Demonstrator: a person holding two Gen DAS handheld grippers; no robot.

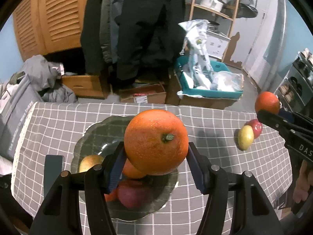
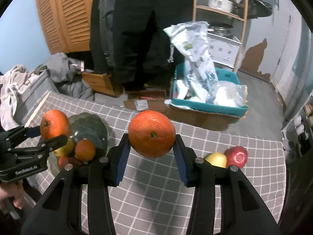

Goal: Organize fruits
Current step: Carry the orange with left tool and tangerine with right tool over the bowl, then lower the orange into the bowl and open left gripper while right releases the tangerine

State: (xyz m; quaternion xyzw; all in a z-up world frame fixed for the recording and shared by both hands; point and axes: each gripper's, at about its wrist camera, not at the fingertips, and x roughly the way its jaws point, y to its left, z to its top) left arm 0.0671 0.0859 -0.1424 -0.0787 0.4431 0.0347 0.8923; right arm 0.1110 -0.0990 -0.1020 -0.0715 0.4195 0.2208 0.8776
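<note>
My left gripper (image 1: 156, 156) is shut on a large orange (image 1: 156, 142) and holds it above the grey scalloped plate (image 1: 92, 135). The plate holds a yellow apple (image 1: 90, 162), a small orange (image 1: 132, 171) and a red apple (image 1: 131, 195). My right gripper (image 2: 151, 150) is shut on a second orange (image 2: 152, 134), held above the checked tablecloth (image 2: 148, 192). A yellow apple (image 2: 216, 159) and a red apple (image 2: 236, 156) lie on the cloth to the right. The right gripper with its orange (image 1: 267, 102) shows at the right of the left wrist view.
The table's far edge drops to a floor with a cardboard box (image 2: 144, 101), a teal bin of plastic bags (image 2: 207, 96), and a pile of clothes (image 2: 62, 74). A person in dark clothes (image 2: 137, 29) stands behind the table. A wooden shelf (image 2: 221, 5) stands at back right.
</note>
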